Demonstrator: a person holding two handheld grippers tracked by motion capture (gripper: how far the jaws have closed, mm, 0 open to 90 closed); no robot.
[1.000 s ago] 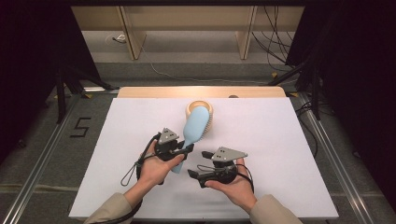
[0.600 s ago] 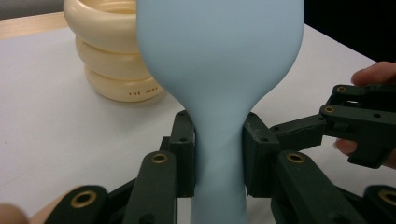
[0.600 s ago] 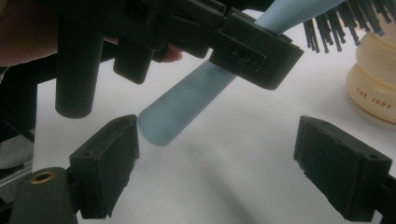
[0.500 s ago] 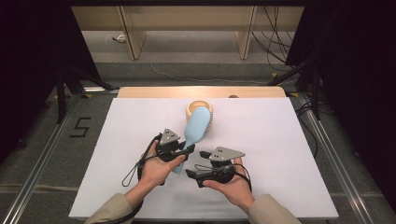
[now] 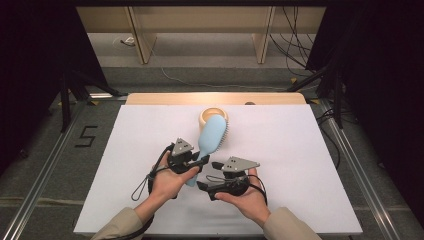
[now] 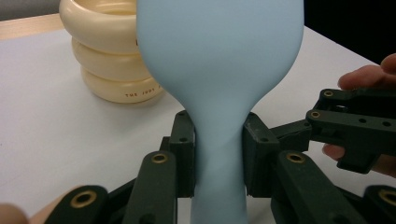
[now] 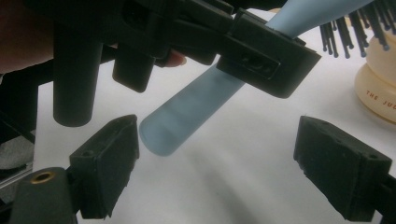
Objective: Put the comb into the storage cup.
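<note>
A light-blue hairbrush hangs tilted over the white table top, its head over a cream ringed cup. My left gripper is shut on the brush's narrow neck, with a pad on each side of it. In the right gripper view the brush's rounded handle end points down between and a little beyond my right gripper's jaws, which stand wide open and touch nothing. In the high view the right gripper sits just right of the left one. Dark bristles show at the head.
The white table top has free room left and right of the hands. The cream cup of stacked rings stands near the far edge, by a wooden strip. Black stand legs flank the table.
The brush has rolled slightly, so its bristles now show on the right side of the head. Both hands have stayed where they were.
</note>
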